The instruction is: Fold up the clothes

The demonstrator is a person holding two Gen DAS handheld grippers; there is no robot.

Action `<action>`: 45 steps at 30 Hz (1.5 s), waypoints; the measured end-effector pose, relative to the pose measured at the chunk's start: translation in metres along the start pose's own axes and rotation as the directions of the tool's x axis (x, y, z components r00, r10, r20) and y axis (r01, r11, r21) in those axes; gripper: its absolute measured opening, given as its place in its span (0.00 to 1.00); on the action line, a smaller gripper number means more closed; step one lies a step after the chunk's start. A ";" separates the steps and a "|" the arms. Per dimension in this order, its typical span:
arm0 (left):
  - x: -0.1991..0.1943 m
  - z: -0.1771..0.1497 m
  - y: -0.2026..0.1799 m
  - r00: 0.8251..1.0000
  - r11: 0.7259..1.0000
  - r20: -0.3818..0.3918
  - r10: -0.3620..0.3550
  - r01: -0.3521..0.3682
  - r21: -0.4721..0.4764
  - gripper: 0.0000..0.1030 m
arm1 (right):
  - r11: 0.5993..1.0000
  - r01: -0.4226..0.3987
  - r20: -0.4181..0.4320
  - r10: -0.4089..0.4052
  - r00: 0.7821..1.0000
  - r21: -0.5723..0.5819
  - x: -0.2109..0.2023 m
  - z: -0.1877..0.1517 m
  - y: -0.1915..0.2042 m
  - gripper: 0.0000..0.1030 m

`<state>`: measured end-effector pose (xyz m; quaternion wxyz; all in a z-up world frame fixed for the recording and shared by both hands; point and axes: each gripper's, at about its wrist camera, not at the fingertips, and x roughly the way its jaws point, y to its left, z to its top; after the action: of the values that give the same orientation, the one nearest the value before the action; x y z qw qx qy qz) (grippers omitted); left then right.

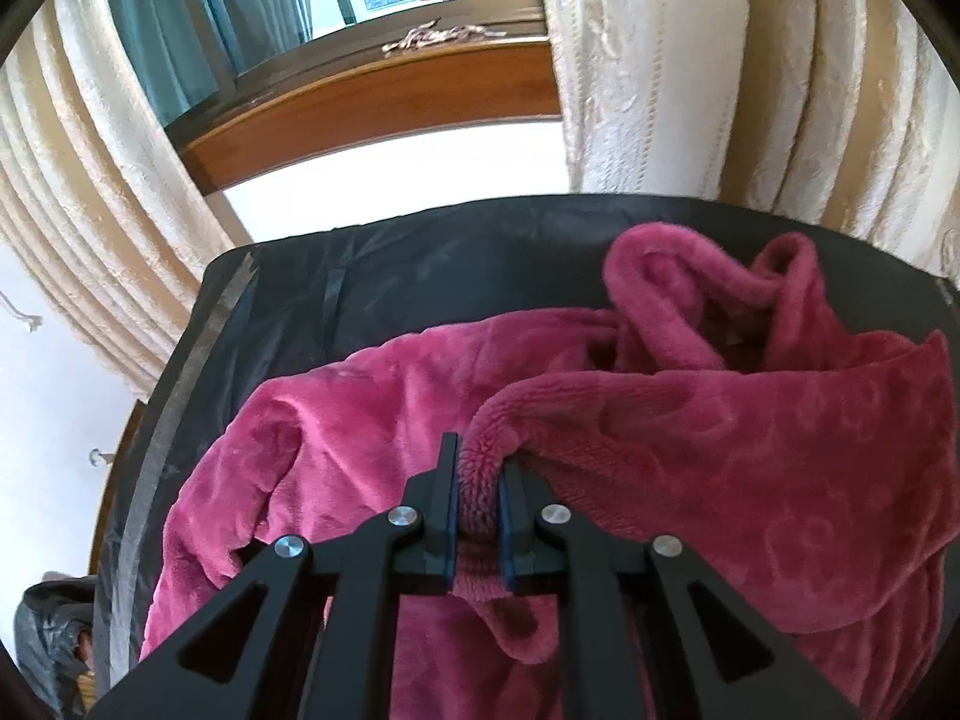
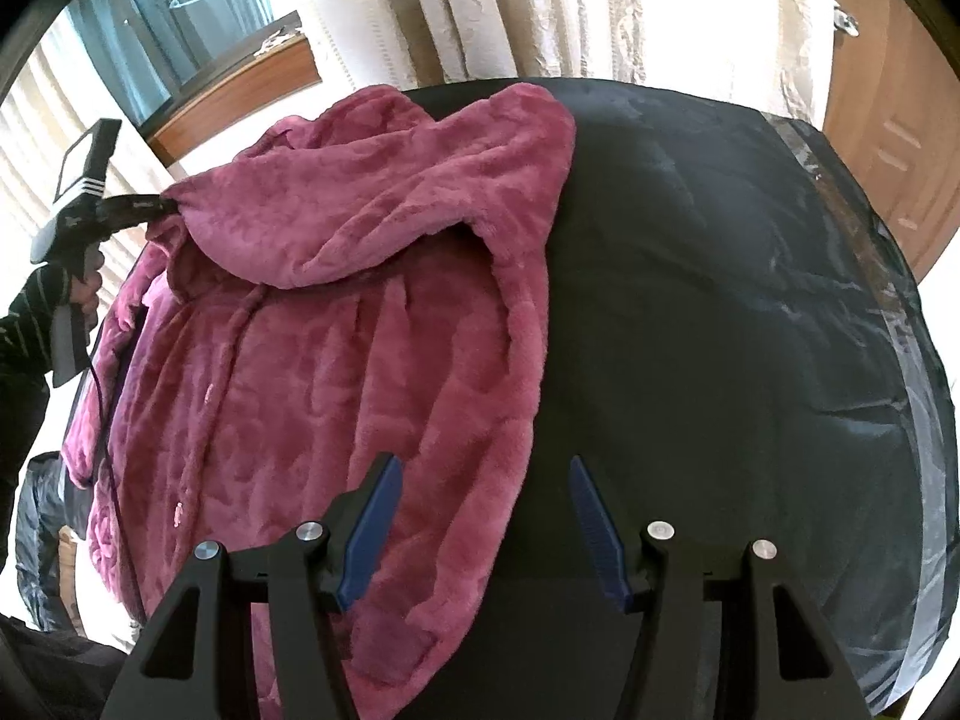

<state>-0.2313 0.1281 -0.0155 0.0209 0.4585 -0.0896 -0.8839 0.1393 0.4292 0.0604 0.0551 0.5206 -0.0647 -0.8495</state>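
A magenta fleece robe (image 1: 690, 438) lies on a table covered in black cloth (image 1: 420, 276). My left gripper (image 1: 480, 468) is shut on a thick edge of the robe and holds that part lifted and folded over the rest. In the right wrist view the robe (image 2: 336, 360) covers the table's left half, and the left gripper (image 2: 150, 207) pinches its raised corner at the far left. My right gripper (image 2: 486, 480) is open and empty, low over the robe's right edge near the table's front.
The black table cover (image 2: 750, 300) has grey tape strips along its right edge (image 2: 912, 390). Cream curtains (image 1: 750, 60) and a wooden window sill (image 1: 372, 102) stand behind the table. A wooden door (image 2: 888, 120) is at the far right.
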 end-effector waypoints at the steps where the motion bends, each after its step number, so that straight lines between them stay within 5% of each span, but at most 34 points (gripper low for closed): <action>1: 0.003 -0.001 0.001 1.000 1.000 -0.010 0.006 -0.006 -0.003 0.14 | 1.000 0.001 0.001 -0.001 1.000 -0.004 0.001 0.002 0.001 0.58; 10: 0.019 -0.010 0.024 0.997 0.996 -0.075 0.018 -0.025 -0.091 0.39 | 0.998 0.061 0.076 -0.058 0.995 -0.032 -0.002 0.042 -0.009 0.58; 18: 0.016 -0.015 0.017 0.998 0.996 -0.069 0.013 -0.019 -0.082 0.40 | 0.994 0.081 0.137 -0.070 0.988 -0.074 0.022 0.111 0.007 0.58; 23: 0.014 -0.009 0.030 0.996 0.989 -0.074 -0.043 0.032 -0.143 0.40 | 0.987 0.006 0.078 0.007 0.997 -0.161 0.067 0.140 0.042 0.58; 29: -0.020 0.002 0.054 0.995 0.978 0.018 -0.095 0.097 -0.185 0.41 | 0.977 0.098 -0.015 -0.103 0.995 -0.190 0.122 0.143 0.044 0.58; 32: -0.016 0.001 0.059 0.993 0.977 0.001 -0.120 0.118 -0.180 0.42 | 0.978 0.135 -0.028 -0.141 0.990 -0.161 0.133 0.142 0.033 0.58; 38: 0.005 -0.036 0.053 0.964 0.955 -0.095 -0.249 0.228 -0.190 0.44 | 0.967 0.167 -0.018 -0.174 0.985 -0.195 0.137 0.138 0.038 0.59; 45: 0.021 -0.045 0.036 0.928 0.907 -0.069 -0.367 0.340 -0.247 0.56 | 0.966 0.167 -0.014 -0.173 0.985 -0.197 0.135 0.133 0.038 0.60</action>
<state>-0.2085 0.0836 -0.0519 -0.0813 0.5113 0.0997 -0.8497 -0.0391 0.3772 0.0081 0.0338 0.5297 0.0645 -0.8451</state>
